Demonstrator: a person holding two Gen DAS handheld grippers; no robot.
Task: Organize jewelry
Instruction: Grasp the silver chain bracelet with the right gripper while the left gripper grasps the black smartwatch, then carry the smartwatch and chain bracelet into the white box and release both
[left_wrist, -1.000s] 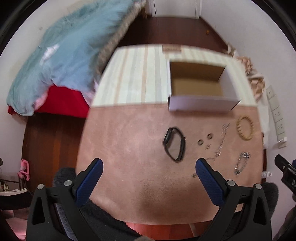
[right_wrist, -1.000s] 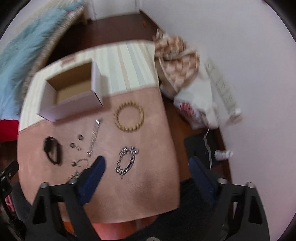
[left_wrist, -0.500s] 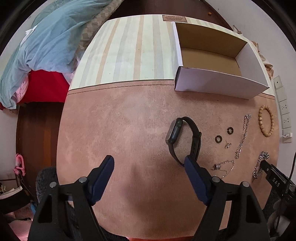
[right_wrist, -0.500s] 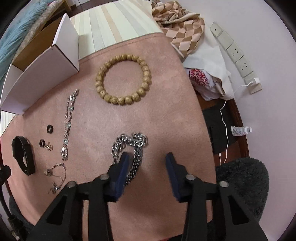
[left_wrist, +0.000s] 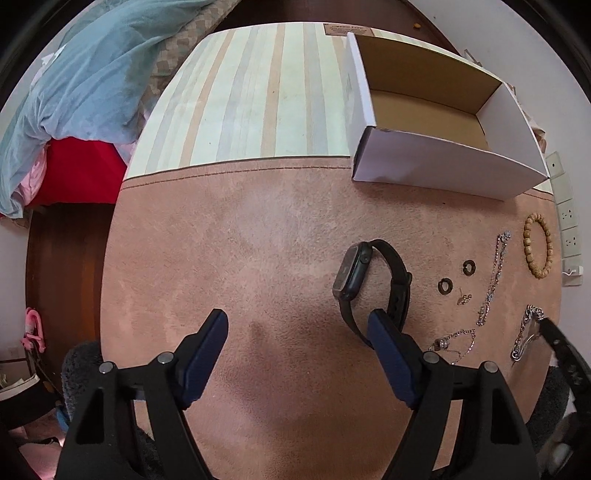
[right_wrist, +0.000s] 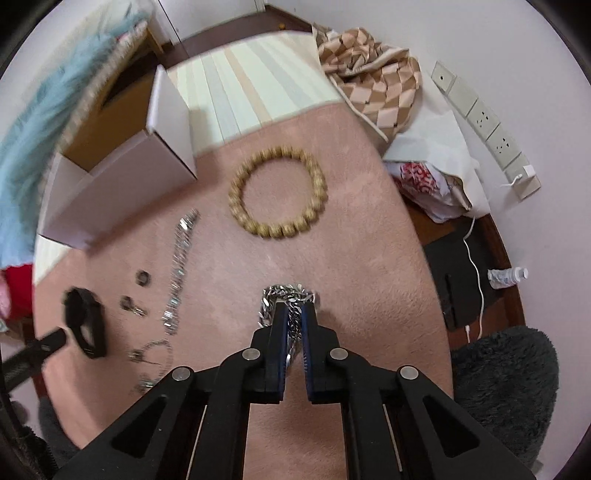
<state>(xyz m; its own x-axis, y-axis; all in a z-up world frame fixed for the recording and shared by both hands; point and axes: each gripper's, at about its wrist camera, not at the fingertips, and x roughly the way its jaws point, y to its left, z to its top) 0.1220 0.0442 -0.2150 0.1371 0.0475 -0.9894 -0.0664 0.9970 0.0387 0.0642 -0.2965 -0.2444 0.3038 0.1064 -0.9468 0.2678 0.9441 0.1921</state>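
Observation:
My right gripper (right_wrist: 294, 308) is shut on a silver chain bracelet (right_wrist: 288, 293), which still touches the pink mat (right_wrist: 354, 258); it also shows in the left wrist view (left_wrist: 526, 334). My left gripper (left_wrist: 297, 326) is open and empty, low over the mat, its right finger beside a black smartwatch (left_wrist: 373, 282). A wooden bead bracelet (right_wrist: 277, 192), a thin silver chain (right_wrist: 181, 258), two dark rings (right_wrist: 143, 277), an earring (left_wrist: 463, 298) and a fine necklace (left_wrist: 454, 343) lie on the mat. An open white box (left_wrist: 436, 110) stands at the back.
A striped mat (left_wrist: 251, 96) covers the table's far half. A blue blanket (left_wrist: 81, 81) on a bed lies left. A checkered bag (right_wrist: 373, 77), a white plastic bag (right_wrist: 432, 166) and a wall power strip (right_wrist: 484, 125) are right of the table.
My right gripper has closed on the silver chain bracelet. My left gripper has come lower and nearer to the smartwatch, still open.

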